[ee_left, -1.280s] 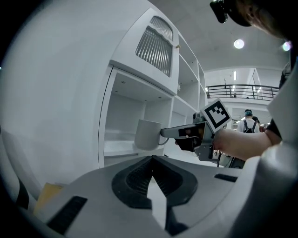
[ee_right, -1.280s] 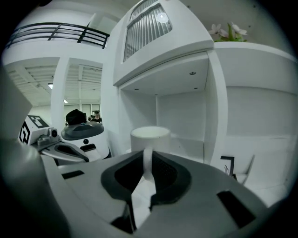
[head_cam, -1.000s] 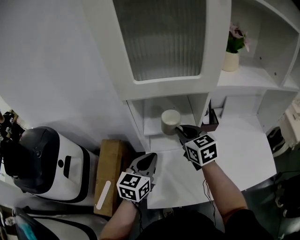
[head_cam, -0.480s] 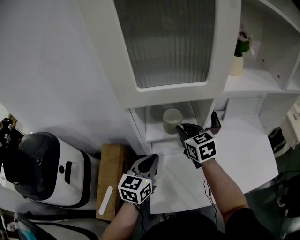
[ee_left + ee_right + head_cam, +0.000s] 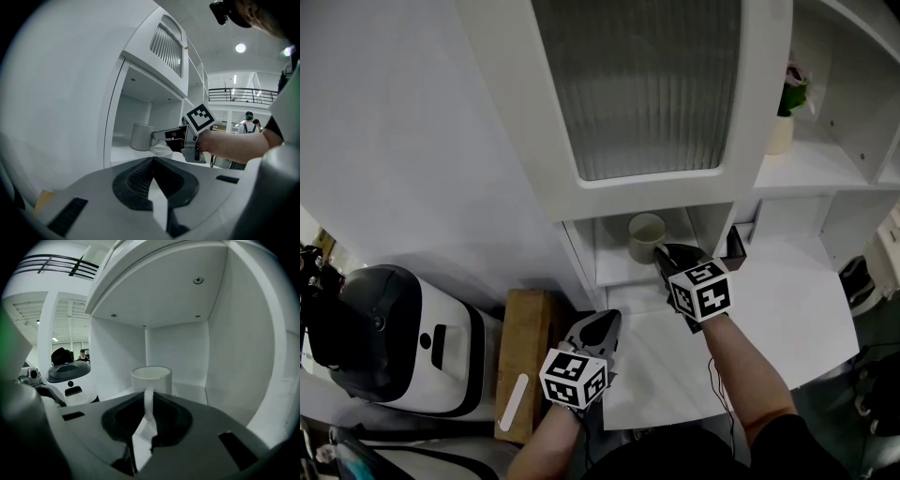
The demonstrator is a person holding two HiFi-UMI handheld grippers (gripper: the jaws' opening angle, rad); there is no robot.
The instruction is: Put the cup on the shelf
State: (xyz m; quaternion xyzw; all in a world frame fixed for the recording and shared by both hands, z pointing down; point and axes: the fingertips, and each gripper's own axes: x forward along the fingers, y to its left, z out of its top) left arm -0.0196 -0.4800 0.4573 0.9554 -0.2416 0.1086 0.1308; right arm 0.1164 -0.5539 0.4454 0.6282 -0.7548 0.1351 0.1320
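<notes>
The right gripper (image 5: 662,255) clamps the handle of the white cup (image 5: 645,234), holding it upright inside the shelf (image 5: 614,274), in the opening just under the ribbed-glass door (image 5: 647,84). The left gripper (image 5: 604,319) hangs below and in front of the shelf, jaws pressed together, over the white bench (image 5: 787,309).

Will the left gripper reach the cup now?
Probably not: the right gripper holds the cup by its handle in the narrow shelf opening, blocking the way; the left gripper hangs lower, jaws together.
</notes>
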